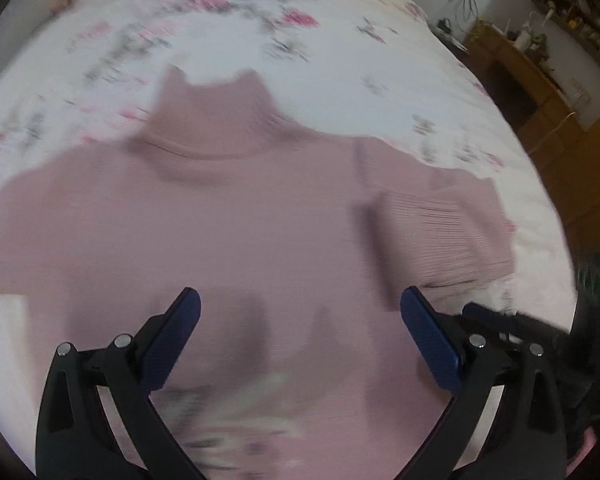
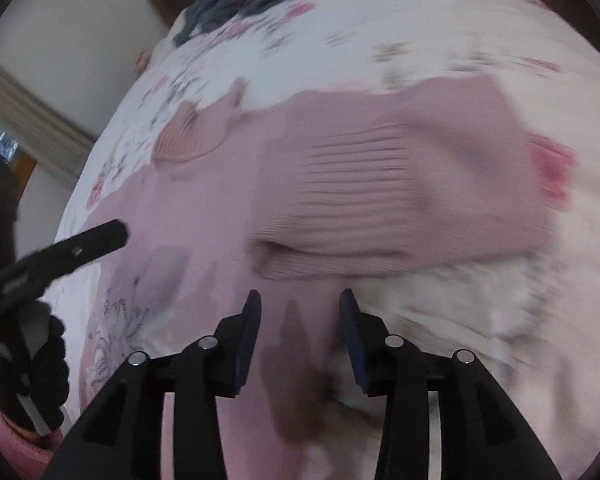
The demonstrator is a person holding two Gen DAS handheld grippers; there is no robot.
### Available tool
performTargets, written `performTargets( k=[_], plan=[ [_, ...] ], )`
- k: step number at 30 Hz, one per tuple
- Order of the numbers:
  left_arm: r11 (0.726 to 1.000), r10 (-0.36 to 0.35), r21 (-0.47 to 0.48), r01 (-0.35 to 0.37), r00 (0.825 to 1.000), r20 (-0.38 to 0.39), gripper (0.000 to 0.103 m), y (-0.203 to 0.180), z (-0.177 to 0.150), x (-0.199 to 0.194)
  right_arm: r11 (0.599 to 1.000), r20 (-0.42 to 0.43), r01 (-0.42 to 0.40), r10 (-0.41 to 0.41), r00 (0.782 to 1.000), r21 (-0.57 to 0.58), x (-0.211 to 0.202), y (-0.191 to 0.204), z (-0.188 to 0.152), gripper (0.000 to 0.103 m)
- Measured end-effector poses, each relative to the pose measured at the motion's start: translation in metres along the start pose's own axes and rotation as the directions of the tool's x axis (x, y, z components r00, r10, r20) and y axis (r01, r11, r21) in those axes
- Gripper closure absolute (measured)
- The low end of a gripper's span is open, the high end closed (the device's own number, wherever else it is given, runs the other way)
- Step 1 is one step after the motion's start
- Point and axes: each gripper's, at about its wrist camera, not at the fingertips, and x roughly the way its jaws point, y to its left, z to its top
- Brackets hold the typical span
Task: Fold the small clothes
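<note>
The dusty-pink ribbed knit sweater [image 1: 240, 216] looks soft and matt. The white floral cotton bedsheet [image 1: 340, 52] is smooth. The blue gripper pads [image 1: 432, 336] are finely textured.

sweater [image 1: 236, 216]: dusty pink turtleneck knit, lying flat on the bed, front up
collar [image 1: 216, 120]: tall, ribbed, pointing to the far end of the bed
sleeve [image 2: 400, 196]: ribbed, folded in across the body on the right side
hem: near edge, blurred
</note>
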Motion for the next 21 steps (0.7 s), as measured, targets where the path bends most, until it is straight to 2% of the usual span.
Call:
performTargets(
  k=[4,7,8,9,13,14,15,17,21],
  plan=[
    [0.993,-0.109,-0.052,0.106,0.991,-0.078,0.004,-0.025,0.013,0.035,0.998,0.039,0.019,-0.022,0.999,0.065,-0.029,-0.033,-0.008,0.060],
    [0.990,-0.132,-0.062,0.125,0.983,-0.127,0.007,-0.044,0.018,0.061,0.996,0.060,0.054,-0.058,0.997,0.076,-0.044,-0.050,-0.017,0.060],
    [0.989,-0.140,-0.063,0.132,0.980,-0.143,0.012,-0.049,0.019,0.069,0.995,0.063,0.060,-0.065,0.996,0.076,-0.046,-0.052,-0.018,0.060],
    [0.988,-0.150,-0.069,0.140,0.975,-0.163,0.025,-0.055,0.021,0.078,0.995,0.068,0.067,-0.072,0.995,0.076,-0.049,-0.054,-0.020,0.060],
    [0.981,-0.183,-0.098,0.166,0.960,-0.210,0.052,-0.067,0.022,0.102,0.993,0.074,0.091,-0.097,0.993,0.073,-0.051,-0.060,-0.025,0.060],
    [0.982,-0.179,-0.096,0.162,0.961,-0.213,0.068,-0.069,0.022,0.105,0.993,0.072,0.096,-0.101,0.992,0.073,-0.050,-0.062,-0.026,0.060],
    [0.984,-0.168,-0.090,0.152,0.963,-0.210,0.076,-0.071,0.021,0.106,0.992,0.067,0.098,-0.103,0.992,0.078,-0.049,-0.063,-0.026,0.060],
    [0.985,-0.164,-0.088,0.150,0.970,-0.178,0.085,-0.072,0.020,0.100,0.991,0.064,0.100,-0.106,0.992,0.093,-0.049,-0.067,-0.028,0.060],
    [0.983,-0.175,-0.075,0.169,0.981,-0.084,0.088,-0.062,0.020,0.068,0.987,0.070,0.126,-0.133,0.989,0.095,-0.048,-0.068,-0.026,0.060]
  ],
)
